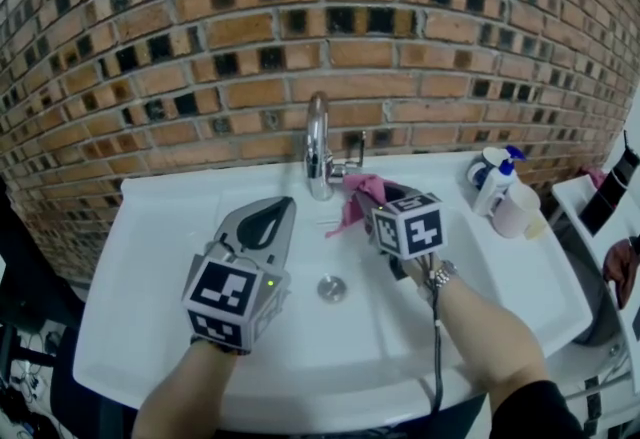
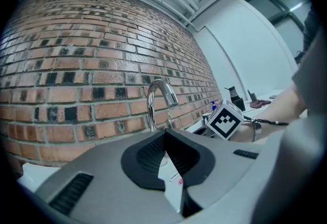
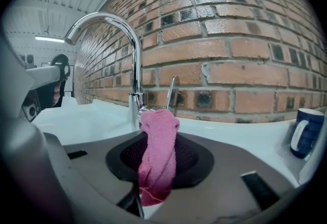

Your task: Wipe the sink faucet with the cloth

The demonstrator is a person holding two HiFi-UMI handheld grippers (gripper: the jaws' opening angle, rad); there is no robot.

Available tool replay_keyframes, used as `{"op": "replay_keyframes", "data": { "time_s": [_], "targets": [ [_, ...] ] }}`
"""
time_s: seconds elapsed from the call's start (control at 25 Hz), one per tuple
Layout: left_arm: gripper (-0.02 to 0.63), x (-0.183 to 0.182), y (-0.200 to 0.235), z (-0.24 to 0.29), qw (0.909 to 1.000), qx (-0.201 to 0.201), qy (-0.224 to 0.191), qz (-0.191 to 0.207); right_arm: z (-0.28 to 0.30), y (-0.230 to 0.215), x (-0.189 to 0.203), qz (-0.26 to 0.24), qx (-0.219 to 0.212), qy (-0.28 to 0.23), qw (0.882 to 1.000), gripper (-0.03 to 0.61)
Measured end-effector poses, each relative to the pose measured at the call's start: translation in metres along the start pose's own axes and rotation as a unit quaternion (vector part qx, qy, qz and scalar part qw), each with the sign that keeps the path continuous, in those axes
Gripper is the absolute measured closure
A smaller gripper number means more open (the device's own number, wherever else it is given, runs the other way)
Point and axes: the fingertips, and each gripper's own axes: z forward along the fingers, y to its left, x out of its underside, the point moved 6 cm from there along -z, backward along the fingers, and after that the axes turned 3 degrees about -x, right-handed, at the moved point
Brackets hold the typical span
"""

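**Head view.** I am holding my right claw just right of the faucet, above the sink. The pink cloth is bunching at its tip, close to the faucet's base. My left claw is hovering in front of the faucet, slightly left.

**Left gripper view.** My left jaws are meeting with nothing between them, pointing at the faucet.

**Right gripper view.** My right jaws are clamping narrowly on the cloth. One fold is standing above the pads and a tail is drooping below. I cannot tell whether it is touching the faucet.

**Handling.** I am judging the cloth light, soft and limp. Gripping its bunched middle is leaving a padded fold to lead. The polished faucet is probably slippery.
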Motion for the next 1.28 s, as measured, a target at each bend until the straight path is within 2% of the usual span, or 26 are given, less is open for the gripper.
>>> {"op": "replay_keyframes", "data": {
  "time_s": [0.28,0.48,0.56,0.68,1.28],
  "targets": [
    [0.611,0.001,0.002,0.000,1.0000,-0.001,0.000,0.002,-0.008,-0.010,-0.009,0.034,-0.003,-0.030,0.999,0.476],
    [0.611,0.001,0.002,0.000,1.0000,-0.003,0.000,0.001,-0.008,-0.024,-0.015,0.056,0.011,-0.050,0.997,0.476],
    [0.611,0.000,0.001,-0.001,0.9999,-0.007,0.003,-0.007,-0.003,-0.028,-0.018,0.070,0.000,-0.054,0.996,0.476],
    [0.611,0.002,0.002,0.000,1.0000,-0.002,-0.001,0.004,0.002,-0.032,-0.023,0.081,-0.013,-0.063,0.995,0.476],
    [0.611,0.001,-0.001,0.000,0.9999,-0.002,0.002,-0.011,-0.003,-0.040,-0.074,0.036,-0.004,-0.117,0.992,0.476]
  ]
}}
